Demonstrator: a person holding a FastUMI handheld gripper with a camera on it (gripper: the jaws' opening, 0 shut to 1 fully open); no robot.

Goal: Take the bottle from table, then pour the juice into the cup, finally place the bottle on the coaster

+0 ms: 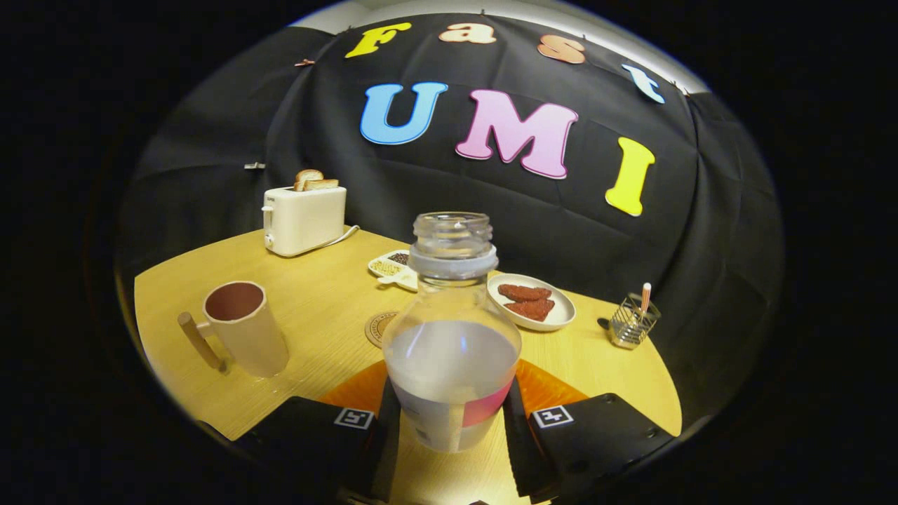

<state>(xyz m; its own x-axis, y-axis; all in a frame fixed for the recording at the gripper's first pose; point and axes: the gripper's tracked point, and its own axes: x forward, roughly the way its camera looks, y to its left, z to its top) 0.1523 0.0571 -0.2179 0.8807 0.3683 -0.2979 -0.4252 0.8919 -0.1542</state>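
On the desk (316,308), fingers (515,428) apparently clamp the uncapped bottle (452,330). Grasp step; next, tilt over the cup (245,326) left of it.

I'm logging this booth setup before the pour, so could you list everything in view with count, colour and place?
bottle: one, clear, uncapped, pale liquid inside, between the jaws
cup: one, beige, wooden handle, left of bottle
coaster: one, round, tan, just behind bottle
toaster: one, white, toast in its slots, far left of table
divided dish: one, white, holding grains, behind bottle
plate: one, white, two reddish-brown pieces on it, right of bottle
wire holder: one, metal, far right
table: one, light wood
gripper: one, jaws pressing both sides of bottle
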